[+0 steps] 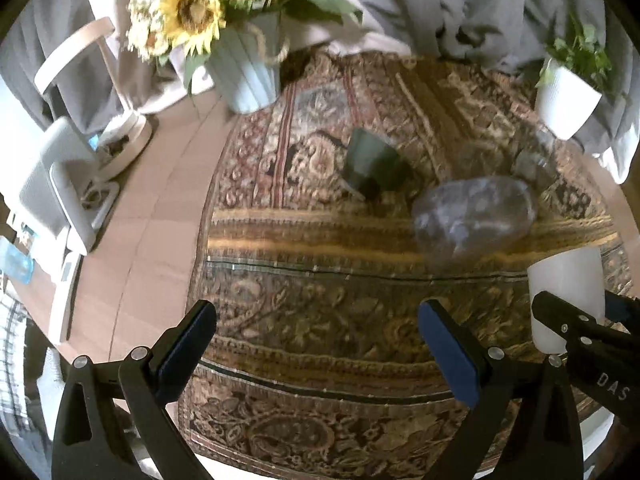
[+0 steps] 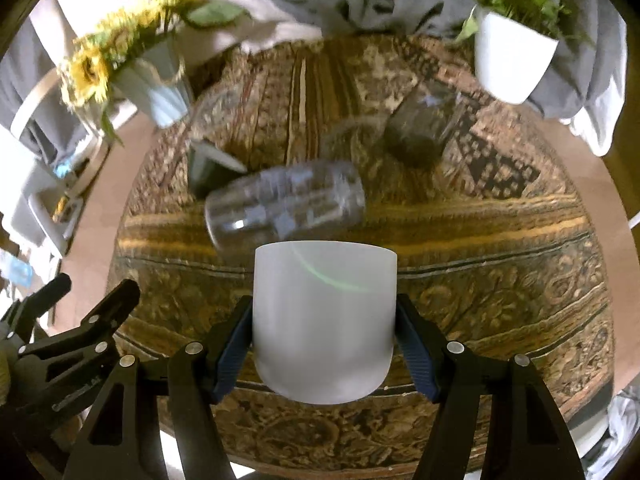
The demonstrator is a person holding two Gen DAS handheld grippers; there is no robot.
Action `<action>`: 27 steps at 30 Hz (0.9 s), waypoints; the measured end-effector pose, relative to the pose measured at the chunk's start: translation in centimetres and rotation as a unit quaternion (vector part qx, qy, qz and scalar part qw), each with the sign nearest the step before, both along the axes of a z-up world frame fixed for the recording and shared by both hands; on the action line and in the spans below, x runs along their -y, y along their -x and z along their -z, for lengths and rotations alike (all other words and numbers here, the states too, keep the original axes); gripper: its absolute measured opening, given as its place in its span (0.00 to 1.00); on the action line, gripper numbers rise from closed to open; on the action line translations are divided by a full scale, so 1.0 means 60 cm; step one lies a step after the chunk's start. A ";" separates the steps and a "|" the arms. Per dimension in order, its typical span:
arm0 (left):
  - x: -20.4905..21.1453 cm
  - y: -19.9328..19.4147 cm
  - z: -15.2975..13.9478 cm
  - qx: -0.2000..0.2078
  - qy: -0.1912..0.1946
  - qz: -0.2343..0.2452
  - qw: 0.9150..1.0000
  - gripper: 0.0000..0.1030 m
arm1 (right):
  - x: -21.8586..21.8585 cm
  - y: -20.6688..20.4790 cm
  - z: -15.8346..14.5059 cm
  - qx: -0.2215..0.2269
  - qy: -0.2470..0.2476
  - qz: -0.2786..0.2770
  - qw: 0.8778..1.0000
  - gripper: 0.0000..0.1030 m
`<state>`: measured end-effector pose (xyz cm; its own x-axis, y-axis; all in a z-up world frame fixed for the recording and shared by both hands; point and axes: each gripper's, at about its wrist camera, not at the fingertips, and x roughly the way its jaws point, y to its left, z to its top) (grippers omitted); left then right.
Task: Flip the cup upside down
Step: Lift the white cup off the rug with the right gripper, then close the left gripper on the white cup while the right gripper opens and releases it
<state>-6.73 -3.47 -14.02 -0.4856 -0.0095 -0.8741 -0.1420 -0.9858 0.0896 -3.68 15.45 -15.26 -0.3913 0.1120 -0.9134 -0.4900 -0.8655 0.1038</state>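
A white frosted cup [image 2: 324,320] is held between the blue pads of my right gripper [image 2: 324,344], above the patterned cloth [image 2: 500,280] near its front edge. The same cup [image 1: 566,292] shows at the right edge of the left wrist view, with the right gripper's black fingers [image 1: 560,320] across it. My left gripper [image 1: 316,344] is open and empty, hovering over the cloth to the left of the cup. The left gripper's fingers [image 2: 80,320] show at the lower left of the right wrist view.
A clear plastic jar [image 2: 284,204] lies on its side mid-table. A dark green cup [image 1: 372,164] lies tipped beside it. A dark glass [image 2: 420,132] stands further back. A sunflower vase [image 1: 244,72] is back left, a white plant pot [image 2: 512,56] back right.
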 end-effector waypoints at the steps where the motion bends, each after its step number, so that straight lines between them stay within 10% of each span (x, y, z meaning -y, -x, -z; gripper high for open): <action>1: 0.001 -0.002 0.008 0.004 0.002 -0.002 1.000 1.00 | -0.001 -0.001 0.008 0.004 0.001 -0.001 1.000 0.66; 16: 0.004 -0.015 0.056 0.038 0.014 -0.016 0.999 1.00 | -0.008 0.000 0.067 0.036 0.027 -0.008 0.999 0.78; 27: -0.041 -0.071 -0.022 0.005 -0.029 0.018 0.999 1.00 | -0.024 -0.088 -0.076 -0.050 -0.028 0.041 0.998 0.79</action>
<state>-2.45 -1.03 -12.72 -0.4751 0.0585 -0.8780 -0.1774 -0.9837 0.0305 1.60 16.92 -10.68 -0.4673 0.1973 -0.8618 -0.5498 -0.8282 0.1084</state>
